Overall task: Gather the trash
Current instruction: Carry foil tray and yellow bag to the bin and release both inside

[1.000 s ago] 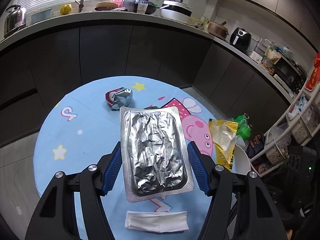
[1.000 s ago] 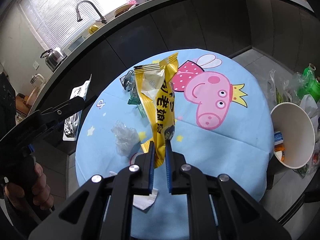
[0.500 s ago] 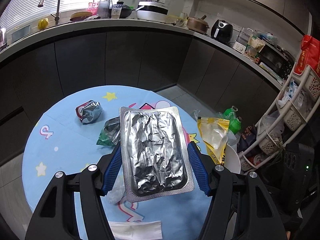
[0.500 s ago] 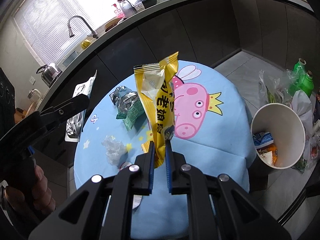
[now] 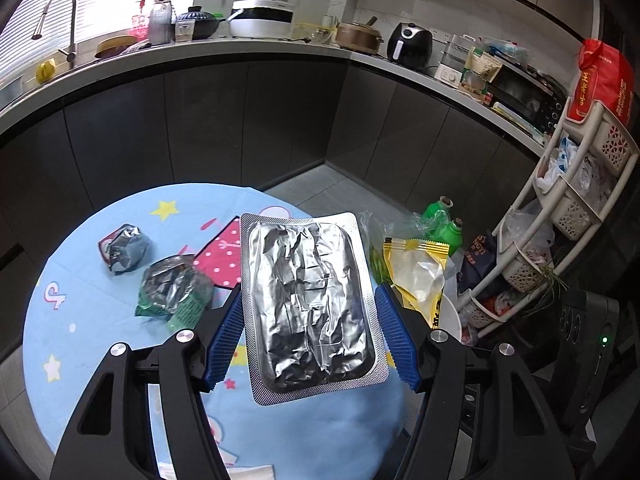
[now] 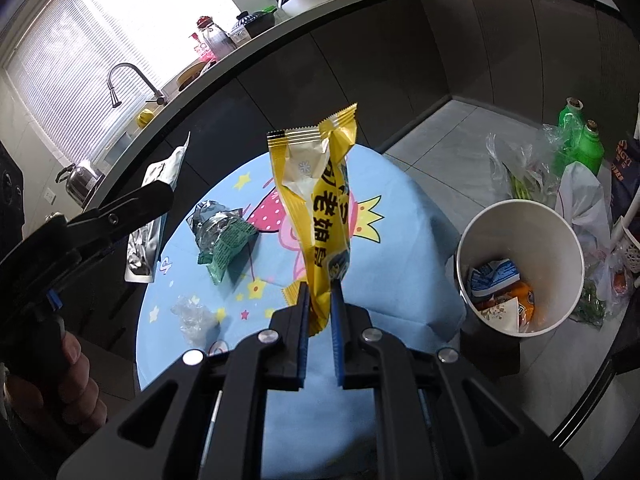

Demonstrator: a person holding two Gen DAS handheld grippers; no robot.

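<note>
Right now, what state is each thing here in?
Left hand-held gripper: shut on foil pack.
Foil pack: held above the table, crinkled.
Right hand-held gripper: shut on yellow wrapper.
Yellow wrapper: held upright, torn open.
Paper bucket: open, some trash inside.
Green wrapper: crumpled, lying on the table.

Two wrappers (image 5: pixel 124 248) (image 5: pixel 172 290) on table (image 5: pixel 80 320), cup (image 6: pixel 520 268) beside it

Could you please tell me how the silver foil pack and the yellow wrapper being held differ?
The silver foil pack is broad, flat and rectangular; the yellow wrapper is narrow, printed and torn open on top. The left hand-held gripper spans the pack's width; the right hand-held gripper pinches the wrapper's bottom end. Both are lifted above the table.
</note>
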